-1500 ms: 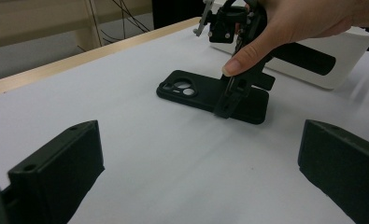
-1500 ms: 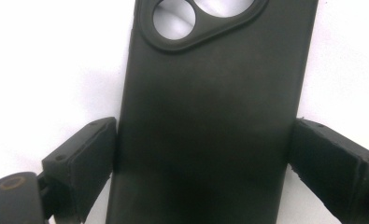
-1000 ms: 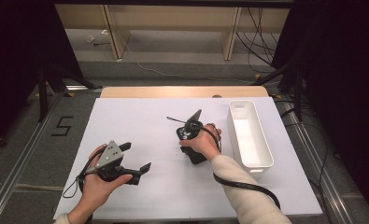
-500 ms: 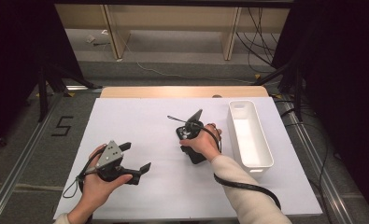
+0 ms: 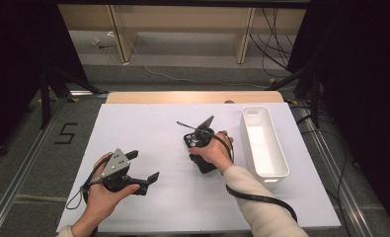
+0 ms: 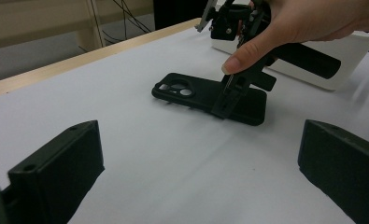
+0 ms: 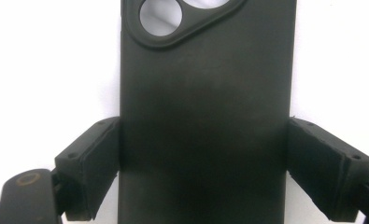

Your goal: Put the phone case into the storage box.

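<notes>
The right gripper (image 7: pixel 203 163) stands over a black phone case (image 7: pixel 205 116), one jaw on each long side of it. In the right gripper view both jaws meet the case's edges, the left one flush against it and the right one touching or a hair off; whether they press hard enough to hold it I cannot tell for sure, though the case fills the whole gap between them. The case lies flat on the white counter (image 5: pixel 148 133), camera cutout pointing away from the person's right hand (image 5: pixel 214 150), which holds the gripper tilted steeply down near the middle of the counter. In the left gripper view the case (image 6: pixel 210 95) still rests on the surface under that hand.

The left gripper (image 5: pixel 148 168) sits low at the near left of the counter, its jaws wide apart with nothing between them, pointing toward the case. A long white tray (image 5: pixel 262 140) lies just to the right of the right hand.
</notes>
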The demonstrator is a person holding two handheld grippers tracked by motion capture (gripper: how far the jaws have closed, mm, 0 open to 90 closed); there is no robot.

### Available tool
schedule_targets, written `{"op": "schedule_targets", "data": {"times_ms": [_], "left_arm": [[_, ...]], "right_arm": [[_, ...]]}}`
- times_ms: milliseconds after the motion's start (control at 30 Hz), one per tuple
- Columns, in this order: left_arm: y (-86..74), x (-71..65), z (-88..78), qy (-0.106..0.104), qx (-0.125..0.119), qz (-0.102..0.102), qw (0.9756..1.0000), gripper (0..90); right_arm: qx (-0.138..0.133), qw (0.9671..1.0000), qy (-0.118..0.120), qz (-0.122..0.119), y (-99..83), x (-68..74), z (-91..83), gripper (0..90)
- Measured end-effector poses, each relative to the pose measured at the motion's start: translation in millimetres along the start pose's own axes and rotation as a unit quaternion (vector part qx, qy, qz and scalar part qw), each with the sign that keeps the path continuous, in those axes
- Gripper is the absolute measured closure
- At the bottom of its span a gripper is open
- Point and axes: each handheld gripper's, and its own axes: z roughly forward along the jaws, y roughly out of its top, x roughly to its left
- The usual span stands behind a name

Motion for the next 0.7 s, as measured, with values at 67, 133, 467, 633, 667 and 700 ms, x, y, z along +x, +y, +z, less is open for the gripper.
{"op": "schedule_targets", "data": {"times_ms": [67, 133, 467, 633, 667, 700], "left_arm": [[-0.1, 0.1, 0.0, 0.0, 0.0, 0.0, 1.0, 0.0], [-0.2, 0.3, 0.0, 0.0, 0.0, 0.0, 1.0, 0.0], [-0.2, 0.4, 0.2, 0.001, 0.0, 0.0, 1.0, 0.0], [-0.3, 0.8, 0.4, 0.002, 0.0, 0.0, 1.0, 0.0], [-0.5, 0.9, 0.5, 0.002, 0.001, -0.001, 1.0, 0.0], [-0.5, 0.9, 0.5, 0.002, 0.001, -0.001, 1.0, 0.0]], "right_arm": [[-0.004, 1.0, 0.002, 0.0, 0.1, 0.8, -1.4, 15.6], [-0.009, 0.9999, 0.006, 0.002, 0.0, 1.2, -3.2, 15.6], [-0.045, 0.9989, 0.015, -0.001, -2.5, 0.5, -15.0, 15.6], [-0.061, 0.9979, 0.018, -0.001, -5.1, -0.3, -17.4, 15.6], [-0.066, 0.9976, 0.021, 0.006, -6.2, -0.2, -19.3, 15.6], [-0.07, 0.9973, 0.021, 0.005, -6.9, -1.0, -20.1, 15.6]]}}
